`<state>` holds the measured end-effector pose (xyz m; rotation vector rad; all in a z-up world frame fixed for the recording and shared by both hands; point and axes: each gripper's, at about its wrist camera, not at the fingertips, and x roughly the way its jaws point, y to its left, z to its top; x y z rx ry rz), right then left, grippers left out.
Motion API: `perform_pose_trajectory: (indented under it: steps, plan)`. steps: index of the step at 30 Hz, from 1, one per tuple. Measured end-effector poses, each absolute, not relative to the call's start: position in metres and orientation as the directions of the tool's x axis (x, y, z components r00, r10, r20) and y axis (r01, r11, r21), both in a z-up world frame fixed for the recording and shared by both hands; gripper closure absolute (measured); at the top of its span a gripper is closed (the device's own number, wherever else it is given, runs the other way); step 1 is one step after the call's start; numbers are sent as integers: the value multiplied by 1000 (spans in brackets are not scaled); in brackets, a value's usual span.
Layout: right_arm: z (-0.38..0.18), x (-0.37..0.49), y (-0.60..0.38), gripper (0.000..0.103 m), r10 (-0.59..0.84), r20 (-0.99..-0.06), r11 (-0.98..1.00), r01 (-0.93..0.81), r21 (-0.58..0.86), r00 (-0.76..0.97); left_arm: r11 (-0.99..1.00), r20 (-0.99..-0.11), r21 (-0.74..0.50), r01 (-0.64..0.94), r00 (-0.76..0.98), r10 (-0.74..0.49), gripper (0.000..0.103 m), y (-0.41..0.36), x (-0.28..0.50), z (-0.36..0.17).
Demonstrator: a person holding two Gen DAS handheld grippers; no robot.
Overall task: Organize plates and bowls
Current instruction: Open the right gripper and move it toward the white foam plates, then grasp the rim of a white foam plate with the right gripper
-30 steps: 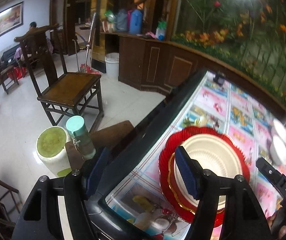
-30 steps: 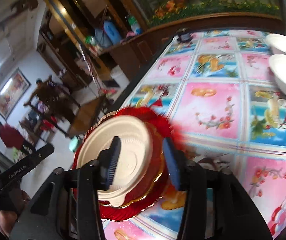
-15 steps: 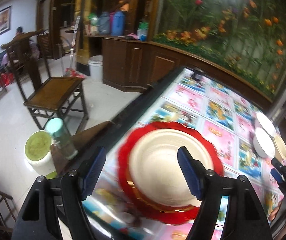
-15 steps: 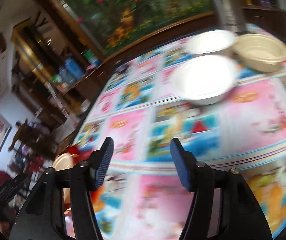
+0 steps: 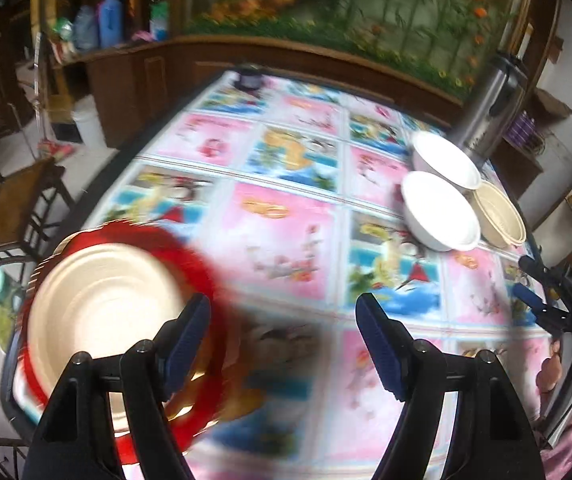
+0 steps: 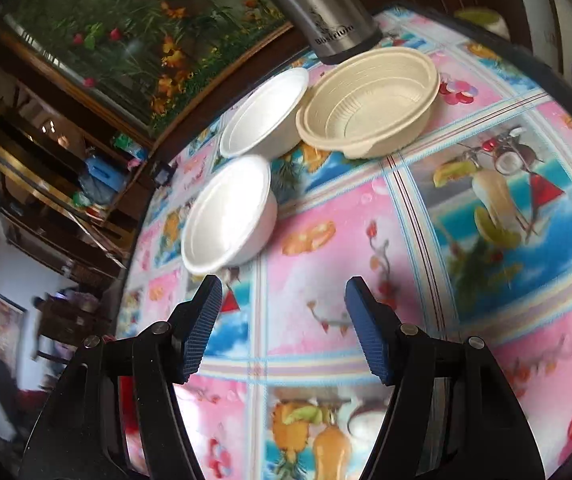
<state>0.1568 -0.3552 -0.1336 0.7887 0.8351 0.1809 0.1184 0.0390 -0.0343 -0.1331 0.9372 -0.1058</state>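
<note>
Right gripper [image 6: 282,328]: jaws just opened, empty, swung from plate stack [image 5: 102,320] to near white bowl [image 6: 230,216] (bowls next, probably). Left gripper [image 5: 282,340]: apart, empty.

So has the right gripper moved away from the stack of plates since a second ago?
Yes. The right gripper, jaws just opened and empty, has swung from the plate stack toward the bowls beside the steel flask, the nearest white bowl just ahead.

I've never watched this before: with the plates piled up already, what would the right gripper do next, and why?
Probably ease forward to the nearer white bowl. The right gripper is open and empty and the bowl lies just ahead; a second white bowl and a beige bowl sit unstacked beyond.
</note>
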Motion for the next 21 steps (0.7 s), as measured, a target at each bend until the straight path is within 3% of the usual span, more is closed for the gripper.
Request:
perform_pose_trajectory:
  steps: [5, 15, 21]
  plan:
    - [-142, 206, -358, 38, 540, -584, 608, 199, 769, 607, 991, -812, -132, 22, 570, -121, 28, 6, 161, -30]
    - [-156, 243, -347, 38, 509, -563, 607, 193, 771, 651, 991, -842, -134, 2, 528, -115, 28, -50, 238, -48]
    - [-163, 249, -347, 38, 538, -526, 581, 163, 798, 659, 976, -856, -217, 7, 478, -194, 28, -70, 260, -66]
